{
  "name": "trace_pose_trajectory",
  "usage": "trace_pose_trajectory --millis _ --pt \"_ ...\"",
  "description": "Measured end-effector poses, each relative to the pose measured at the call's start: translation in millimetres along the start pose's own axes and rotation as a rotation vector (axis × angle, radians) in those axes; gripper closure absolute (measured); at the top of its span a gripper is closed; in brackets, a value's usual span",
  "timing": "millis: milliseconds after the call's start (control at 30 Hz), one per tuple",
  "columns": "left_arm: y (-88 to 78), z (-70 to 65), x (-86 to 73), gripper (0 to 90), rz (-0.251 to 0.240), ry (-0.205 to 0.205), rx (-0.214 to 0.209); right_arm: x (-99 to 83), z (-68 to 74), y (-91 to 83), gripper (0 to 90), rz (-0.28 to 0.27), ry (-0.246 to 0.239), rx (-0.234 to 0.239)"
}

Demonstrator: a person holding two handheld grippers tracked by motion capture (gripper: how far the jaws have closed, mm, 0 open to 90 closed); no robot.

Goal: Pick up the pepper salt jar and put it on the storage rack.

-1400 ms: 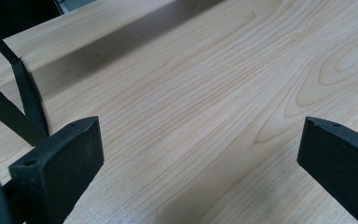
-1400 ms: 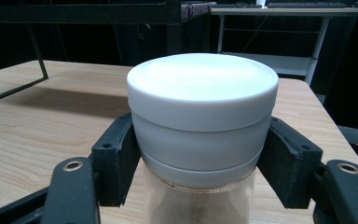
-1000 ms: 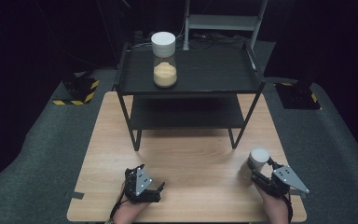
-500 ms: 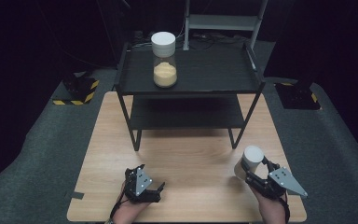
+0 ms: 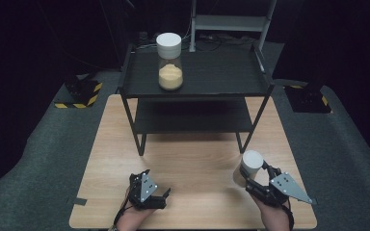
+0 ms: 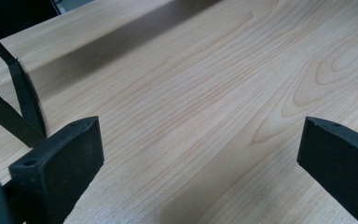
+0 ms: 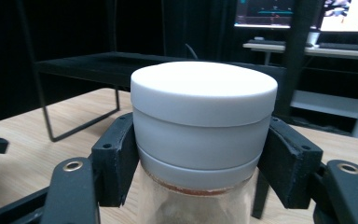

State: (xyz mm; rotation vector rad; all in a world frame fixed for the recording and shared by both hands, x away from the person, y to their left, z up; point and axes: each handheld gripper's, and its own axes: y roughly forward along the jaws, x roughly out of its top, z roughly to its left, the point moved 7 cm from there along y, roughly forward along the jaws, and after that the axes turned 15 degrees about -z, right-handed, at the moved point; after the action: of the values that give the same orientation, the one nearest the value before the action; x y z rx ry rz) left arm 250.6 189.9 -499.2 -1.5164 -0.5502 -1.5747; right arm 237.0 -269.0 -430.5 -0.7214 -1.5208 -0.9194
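Right gripper view — the right tool clenches the white-lidded jar between its pads, just below the lid.

A lab set up for recording: black curtains close off the space, a pale wooden bench stands on grey carpet, yellow-and-black striped stand bases flank it, and lit computer monitors glow behind.
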Motion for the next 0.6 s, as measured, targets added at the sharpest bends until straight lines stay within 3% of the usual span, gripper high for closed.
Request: trace_pose_trajectory --millis 300,600 --pt "-0.5 1.9 -0.6 0.7 -0.006 -0.011 -0.009 13.7 16.0 18.9 33.6 -0.014 0.014 0.054" --pt "-0.4 2.8 -0.6 0.7 -0.006 -0.011 -0.018 27.4 26.2 38.0 33.6 -0.032 0.016 0.076"
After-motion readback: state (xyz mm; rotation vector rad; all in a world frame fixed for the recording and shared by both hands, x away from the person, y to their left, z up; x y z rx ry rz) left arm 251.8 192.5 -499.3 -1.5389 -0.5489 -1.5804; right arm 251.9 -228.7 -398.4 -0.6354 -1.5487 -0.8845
